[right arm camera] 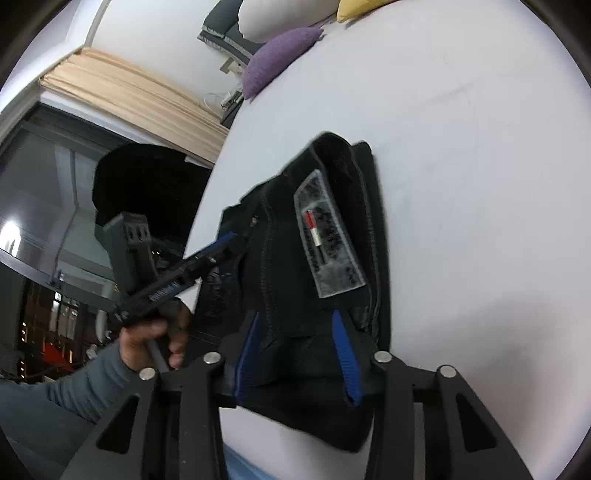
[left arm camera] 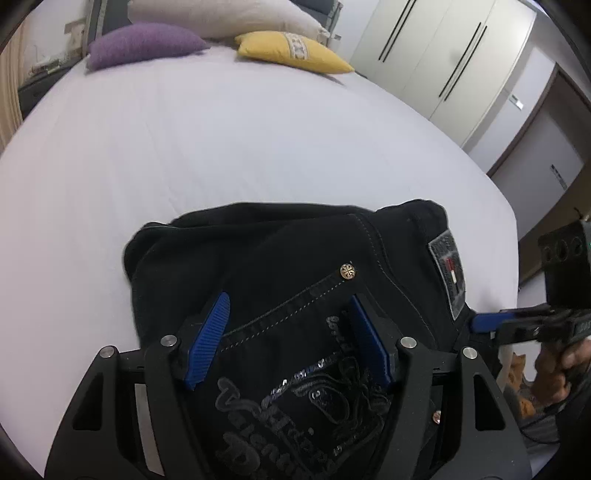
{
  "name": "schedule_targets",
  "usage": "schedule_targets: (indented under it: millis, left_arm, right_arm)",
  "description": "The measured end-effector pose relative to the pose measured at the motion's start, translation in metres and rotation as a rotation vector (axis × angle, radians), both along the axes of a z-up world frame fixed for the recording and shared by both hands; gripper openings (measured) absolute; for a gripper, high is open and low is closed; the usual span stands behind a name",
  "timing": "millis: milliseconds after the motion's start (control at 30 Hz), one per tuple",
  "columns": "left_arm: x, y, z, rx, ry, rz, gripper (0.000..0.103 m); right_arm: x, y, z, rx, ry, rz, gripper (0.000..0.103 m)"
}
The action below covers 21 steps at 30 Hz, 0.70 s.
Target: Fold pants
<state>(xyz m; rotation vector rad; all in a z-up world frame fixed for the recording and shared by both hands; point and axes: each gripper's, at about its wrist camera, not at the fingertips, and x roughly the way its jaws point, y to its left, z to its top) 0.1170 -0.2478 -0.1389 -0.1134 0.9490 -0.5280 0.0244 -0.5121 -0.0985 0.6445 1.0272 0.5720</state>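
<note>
Black pants lie folded into a compact bundle on the white bed, back pocket, rivet and grey label facing up. My left gripper is open, its blue pads spread over the embroidered pocket. It also shows in the right wrist view at the bundle's left edge. The pants fill the middle of the right wrist view. My right gripper is open, its blue pads straddling the bundle's near end. In the left wrist view only one blue pad of the right gripper shows, by the waistband corner.
White bed spreads wide beyond the pants. A purple pillow, a yellow pillow and a beige pillow sit at the head. Wardrobe doors stand to the right. A dark window and beige blind are on the left.
</note>
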Motion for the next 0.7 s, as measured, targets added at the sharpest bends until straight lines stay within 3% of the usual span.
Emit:
schedule_targets:
  millis: [67,133,167,233,267,400,467,533,633,700]
  left_arm:
    - [-0.011,0.005,0.018,-0.032,-0.012,0.025,0.065]
    - [-0.029,0.029,0.034,-0.049,-0.025,0.079,0.068]
    - [-0.037,0.042,0.036,-0.061,-0.019,0.119,0.080]
    - [-0.044,0.065,0.033,-0.086,0.034,0.181,0.089]
    - [-0.046,0.077,0.026,-0.114,0.083,0.198,0.089]
    - [-0.042,0.086,0.010,-0.193,0.219,0.174,0.089]
    - [-0.035,0.079,-0.005,-0.246,0.329,0.112,0.089]
    - [-0.031,0.068,-0.009,-0.233,0.322,0.097,0.089]
    - [-0.020,0.057,-0.015,-0.303,0.364,0.047,0.088]
    - [-0.015,0.056,-0.017,-0.318,0.381,0.032,0.087]
  right_arm:
    - [0.001,-0.002,0.019,0.001,-0.060,-0.011,0.051]
    - [0.000,-0.010,0.030,0.000,-0.089,-0.035,0.068]
    - [0.002,-0.015,0.033,-0.008,-0.094,-0.047,0.071]
    - [0.011,-0.027,0.029,-0.013,-0.076,-0.065,0.071]
    - [0.015,-0.031,0.023,-0.011,-0.052,-0.073,0.072]
    - [0.034,-0.033,-0.012,0.035,0.057,-0.042,0.072]
    - [0.040,-0.034,-0.031,0.059,0.121,-0.019,0.072]
    - [0.047,-0.033,-0.040,0.087,0.137,-0.019,0.072]
    - [0.058,-0.035,-0.045,0.176,0.149,-0.031,0.071]
    - [0.066,-0.024,-0.048,0.165,0.156,-0.006,0.070]
